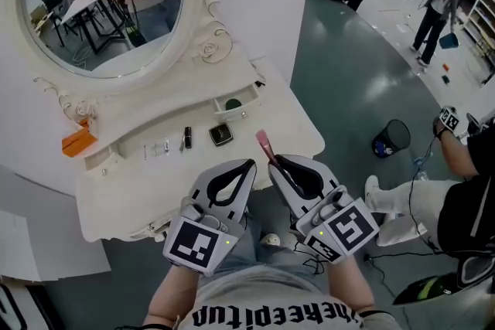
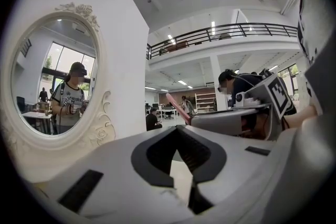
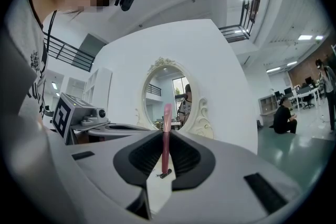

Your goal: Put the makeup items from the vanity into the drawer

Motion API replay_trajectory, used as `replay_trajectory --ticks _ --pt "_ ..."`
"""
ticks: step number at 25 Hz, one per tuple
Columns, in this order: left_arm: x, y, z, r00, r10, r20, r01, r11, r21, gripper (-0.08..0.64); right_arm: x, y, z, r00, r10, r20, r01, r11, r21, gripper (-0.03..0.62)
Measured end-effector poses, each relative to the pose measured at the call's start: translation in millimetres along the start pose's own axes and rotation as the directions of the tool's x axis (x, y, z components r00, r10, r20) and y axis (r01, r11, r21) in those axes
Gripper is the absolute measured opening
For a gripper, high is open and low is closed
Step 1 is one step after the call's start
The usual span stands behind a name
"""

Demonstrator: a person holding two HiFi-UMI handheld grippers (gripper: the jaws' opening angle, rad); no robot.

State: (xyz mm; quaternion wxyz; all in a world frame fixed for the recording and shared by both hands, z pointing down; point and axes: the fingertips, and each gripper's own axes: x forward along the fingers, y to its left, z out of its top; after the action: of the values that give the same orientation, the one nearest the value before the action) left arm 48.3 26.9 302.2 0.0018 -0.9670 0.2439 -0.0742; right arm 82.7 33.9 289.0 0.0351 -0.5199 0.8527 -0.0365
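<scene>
- We are gripping the pink brush [image 1: 264,141] tight in our right gripper [image 1: 274,161]. It is below the mirror [image 1: 100,4], over the vanity's [image 1: 298,127] front edge.
- Our left gripper [image 1: 249,164] is squeezing closed on nothing, just beside the right one.
- Under the mirror, a dark square case [image 1: 221,134], a dark tube [image 1: 186,137], a clear thing [image 1: 158,148] and an orange thing [image 1: 77,141] are lying in a row.
- A small drawer [image 1: 230,112] is sitting open below the mirror's right side.
- Far right of the mirror, a black bin [image 1: 394,137] is standing on open floor [image 1: 348,73].
- Our shirt [image 1: 271,317] is showing upside-down letters we can't read.
</scene>
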Motion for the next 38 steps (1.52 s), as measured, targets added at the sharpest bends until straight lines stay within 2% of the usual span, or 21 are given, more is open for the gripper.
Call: replay_trajectory --ticks 9,22,38 --pt "16 20 1 1.0 0.006 0.009 -0.006 1.0 -0.01 0.041 19 -16 0 1.0 0.002 -0.015 -0.002 1.0 -0.015 0.057" --pt "47 78 1 0.999 0.038 0.002 -0.038 0.999 -0.03 0.041 79 -53 0 0.999 0.018 -0.032 -0.019 1.0 -0.023 0.057" --pt "73 140 -22 0.996 0.083 -0.043 -0.087 0.992 -0.093 0.041 148 -96 -31 0.991 0.048 -0.122 -0.05 0.999 -0.018 0.057"
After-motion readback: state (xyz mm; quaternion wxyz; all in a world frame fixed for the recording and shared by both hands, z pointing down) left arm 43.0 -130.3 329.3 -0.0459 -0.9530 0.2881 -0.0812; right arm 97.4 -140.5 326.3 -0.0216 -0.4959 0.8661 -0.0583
